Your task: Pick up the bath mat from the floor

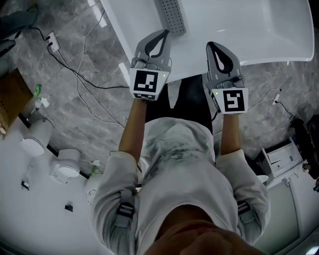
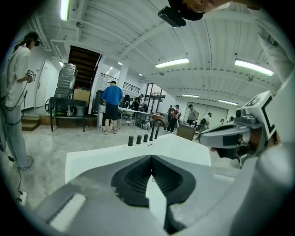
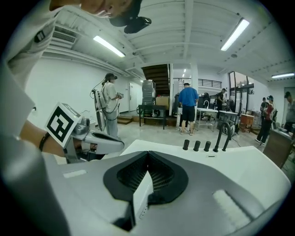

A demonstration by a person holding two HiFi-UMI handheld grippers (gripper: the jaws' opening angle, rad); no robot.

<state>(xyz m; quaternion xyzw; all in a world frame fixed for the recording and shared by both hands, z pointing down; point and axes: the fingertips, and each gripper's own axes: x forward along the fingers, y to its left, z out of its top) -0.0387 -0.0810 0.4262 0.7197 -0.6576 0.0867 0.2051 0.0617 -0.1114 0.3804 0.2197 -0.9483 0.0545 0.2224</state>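
Note:
Both grippers are held out side by side over the near rim of a white bathtub (image 1: 259,35). My left gripper (image 1: 167,33) and my right gripper (image 1: 209,46) both have their tips together, and nothing shows between them. The left gripper view shows its tips (image 2: 151,156) meeting above the tub (image 2: 184,143); so does the right gripper view (image 3: 147,152). A grey perforated strip (image 1: 172,15) lies on the tub. On the floor between my forearms is a dark patch (image 1: 192,97), partly hidden by my torso; I cannot tell whether it is a mat.
Black cables (image 1: 84,74) and a power strip (image 1: 52,42) lie on the grey stone floor at the left. A cardboard box (image 1: 12,94) and white fittings (image 1: 65,167) sit lower left, a white drawer unit (image 1: 279,157) at the right. Black taps (image 3: 203,145) stand on the tub; people stand beyond.

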